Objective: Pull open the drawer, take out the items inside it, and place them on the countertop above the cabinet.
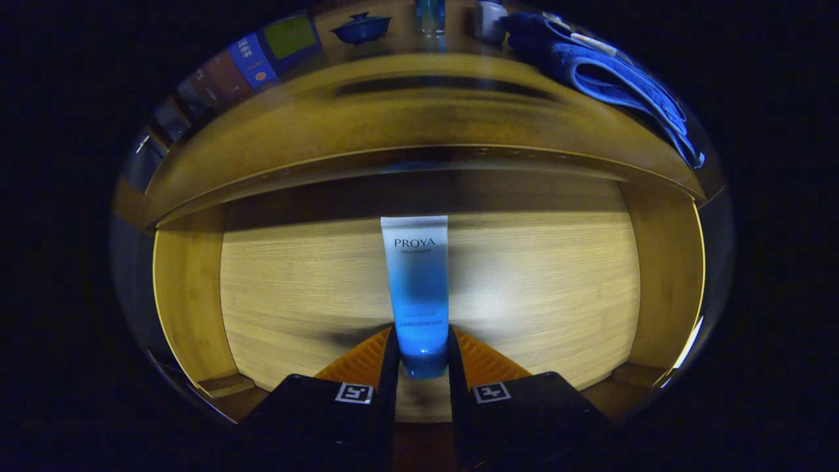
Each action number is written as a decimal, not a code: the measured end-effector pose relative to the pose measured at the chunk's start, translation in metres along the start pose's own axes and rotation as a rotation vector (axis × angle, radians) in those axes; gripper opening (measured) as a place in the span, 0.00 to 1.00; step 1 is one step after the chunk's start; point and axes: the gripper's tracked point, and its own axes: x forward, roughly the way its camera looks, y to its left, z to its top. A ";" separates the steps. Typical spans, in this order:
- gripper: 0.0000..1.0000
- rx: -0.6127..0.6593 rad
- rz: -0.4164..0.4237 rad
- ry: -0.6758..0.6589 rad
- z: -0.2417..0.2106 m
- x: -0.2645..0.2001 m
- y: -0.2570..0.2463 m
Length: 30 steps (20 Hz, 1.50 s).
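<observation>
Your gripper [421, 347] sits low inside the open drawer [190, 295], its two fingers closed in on the cap end of the tube [415, 288], one finger pressing each side, so you have the tube held by its lower end. The tube is white at the far end and shades to blue toward the cap; it runs straight ahead from between the fingers along the middle of the drawer's pale wooden floor, well apart from both side walls, its flat sealed end pointing at the back of the drawer. Whether it is lying on the floor or is lifted off it, you cannot tell from this view. Above the drawer runs the front edge of the countertop [406, 111]. On it, near the back edge, stand a dark blue lidded bowl [361, 28], a blue glass [430, 16] and a pale cup [490, 19] in a row. A blue cloth [616, 78] lies at the right end, draping over the right corner. Books [252, 62] stand along the left end.
</observation>
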 end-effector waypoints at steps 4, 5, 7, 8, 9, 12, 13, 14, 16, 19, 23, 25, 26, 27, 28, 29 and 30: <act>0.40 0.007 0.050 -0.036 -0.028 -0.038 0.006; 0.40 0.008 0.057 -0.062 -0.031 -0.048 0.006; 0.40 0.006 0.066 -0.106 -0.038 -0.072 0.006; 0.40 0.010 0.069 -0.127 -0.039 -0.084 0.005; 0.40 0.010 0.071 -0.152 -0.036 -0.094 0.004; 0.40 0.009 0.080 -0.245 -0.013 -0.126 0.002; 0.40 0.008 0.084 -0.277 0.001 -0.137 0.002; 0.40 0.001 0.084 -0.302 0.015 -0.144 0.004; 0.40 -0.013 0.080 -0.336 0.043 -0.149 0.009; 0.40 -0.008 0.081 -0.361 0.086 -0.145 0.017; 0.40 -0.004 0.064 -0.366 0.134 -0.129 0.019; 0.40 -0.007 0.055 -0.359 0.156 -0.119 0.020; 0.40 -0.006 0.045 -0.351 0.165 -0.111 0.017; 0.40 -0.006 0.033 -0.340 0.173 -0.104 0.014; 0.40 -0.004 0.020 -0.329 0.181 -0.095 0.013; 0.40 0.001 0.014 -0.320 0.186 -0.089 0.012; 0.40 0.008 0.010 -0.314 0.191 -0.085 0.009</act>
